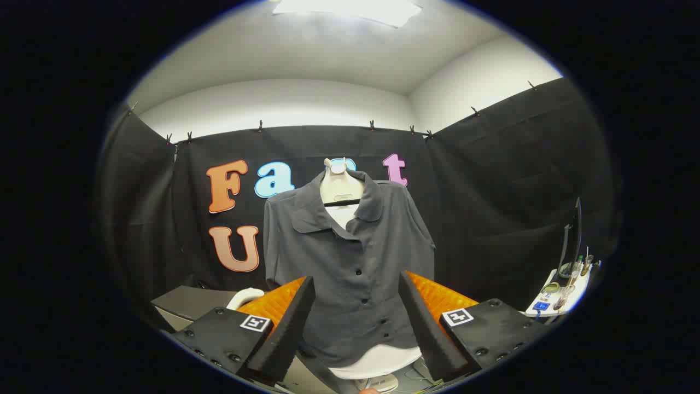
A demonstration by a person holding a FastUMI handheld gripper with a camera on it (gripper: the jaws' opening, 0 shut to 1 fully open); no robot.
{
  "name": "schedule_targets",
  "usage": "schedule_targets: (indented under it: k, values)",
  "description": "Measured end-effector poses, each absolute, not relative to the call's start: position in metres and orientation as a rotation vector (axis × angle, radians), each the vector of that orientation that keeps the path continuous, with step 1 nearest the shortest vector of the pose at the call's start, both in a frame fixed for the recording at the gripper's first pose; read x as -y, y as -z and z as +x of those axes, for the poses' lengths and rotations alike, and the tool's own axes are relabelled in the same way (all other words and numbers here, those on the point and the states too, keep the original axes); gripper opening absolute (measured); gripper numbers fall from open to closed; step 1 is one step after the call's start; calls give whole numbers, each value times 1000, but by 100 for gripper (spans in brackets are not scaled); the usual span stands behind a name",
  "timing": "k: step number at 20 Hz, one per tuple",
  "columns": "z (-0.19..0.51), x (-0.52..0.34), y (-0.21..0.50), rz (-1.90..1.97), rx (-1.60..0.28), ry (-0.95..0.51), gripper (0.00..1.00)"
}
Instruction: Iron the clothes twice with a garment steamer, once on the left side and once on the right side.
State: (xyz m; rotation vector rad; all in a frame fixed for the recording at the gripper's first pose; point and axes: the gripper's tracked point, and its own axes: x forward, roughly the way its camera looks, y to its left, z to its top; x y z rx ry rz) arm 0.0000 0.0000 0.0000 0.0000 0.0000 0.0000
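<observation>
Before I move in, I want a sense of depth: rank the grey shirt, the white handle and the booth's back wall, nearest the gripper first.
The gripper is open, holding nothing.
1. White handle, just beyond its left finger.
2. Grey shirt, straight ahead on the mannequin.
3. Back wall, behind the shirt.

Place: recording booth in a room
Evidence: black cloth (492,180) clipped up as walls, white ceiling (306,60), shirt (350,273) on mannequin (340,186)

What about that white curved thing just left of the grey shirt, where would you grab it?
Probably on its arched white handle, the one slim part that shows, beside the grey shirt. The open hand-held gripper would come from above, with one finger on each side of the arch. Its lower part is hidden.
</observation>
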Motion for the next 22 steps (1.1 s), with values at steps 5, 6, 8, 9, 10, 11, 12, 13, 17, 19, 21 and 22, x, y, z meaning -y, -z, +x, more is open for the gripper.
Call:
schedule_targets:
  k: [5,6,8,9,10,11,12,13,17,19,21,22]
  values:
    - [3,-8,5,-4,-13,-11,98]
    - [3,-9,5,-3,-15,-12,98]
    - [4,-10,7,-4,-18,-14,98]
    - [3,-9,7,-4,-19,-14,98]
    - [3,-9,7,-3,-20,-14,98]
    - [2,-8,7,-1,-21,-13,98]
    - [1,-7,7,1,-20,-11,98]
    - [-1,-6,6,4,-19,-10,98]
    - [-4,-3,5,9,-17,-9,98]
    - [-6,1,4,7,-12,-2,98]
    - [-8,3,3,8,-10,-1,98]
    - [-8,3,3,9,-12,-2,98]
